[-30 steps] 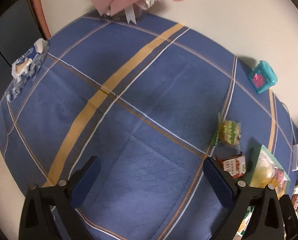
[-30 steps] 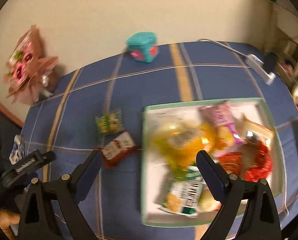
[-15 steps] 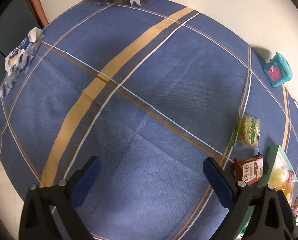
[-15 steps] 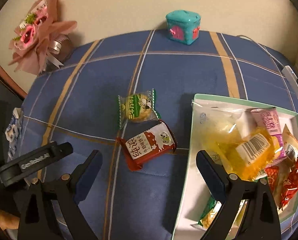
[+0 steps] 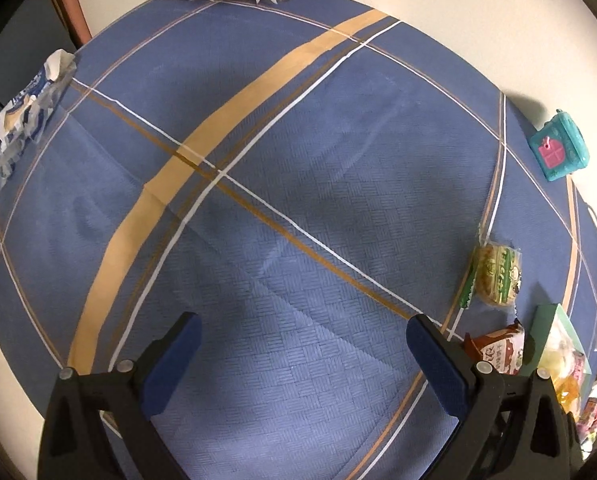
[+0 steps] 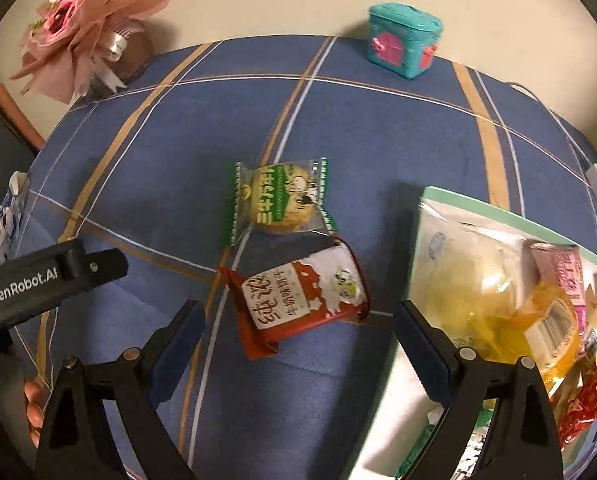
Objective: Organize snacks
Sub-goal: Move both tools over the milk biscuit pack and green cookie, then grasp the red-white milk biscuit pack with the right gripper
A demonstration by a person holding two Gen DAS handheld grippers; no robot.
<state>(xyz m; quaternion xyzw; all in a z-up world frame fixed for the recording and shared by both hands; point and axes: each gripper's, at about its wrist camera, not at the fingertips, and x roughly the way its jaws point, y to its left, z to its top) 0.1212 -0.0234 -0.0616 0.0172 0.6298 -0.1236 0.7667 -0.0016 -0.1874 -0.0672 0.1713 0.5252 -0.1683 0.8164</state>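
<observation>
Snacks lie in two places on the blue tablecloth [image 6: 398,132]: two loose packets near the middle and a heap in a tray [image 6: 498,210] with a pale green rim at the right. The green packet [image 6: 282,200] holds a round yellow cake and lies flat, its crimped ends to either side. The red packet [image 6: 302,300] lies just in front of it, tilted, with white lettering on its face; the two packets touch or nearly touch at the red one's upper corner. The tray stands just right of the red packet, apart from it. Inside are a clear bag of yellow pieces [image 6: 478,300], a pink packet [image 6: 566,276], a red wrapper [image 6: 582,404] and more that I cannot tell apart.

The right gripper [image 6: 298,332] hangs over the cloth, pointing steeply down, with its jaws spread wide and nothing between the pads; the red packet shows just beyond the tips. In the left wrist view the left gripper [image 5: 302,344] also stands with jaws spread wide over bare cloth, holding nothing. The green packet [image 5: 494,276], the red packet [image 5: 498,350] and the tray's edge [image 5: 546,332] sit far to that view's right.

A teal box [image 6: 404,40] with pink doors stands at the far edge of the table by the wall. A pink bouquet [image 6: 82,28] lies at the far left corner. A blue and white packet [image 5: 30,100] rests at the left edge. The left gripper's black body shows at the left of the right wrist view, with fingers [image 6: 34,404] of a hand below it.
</observation>
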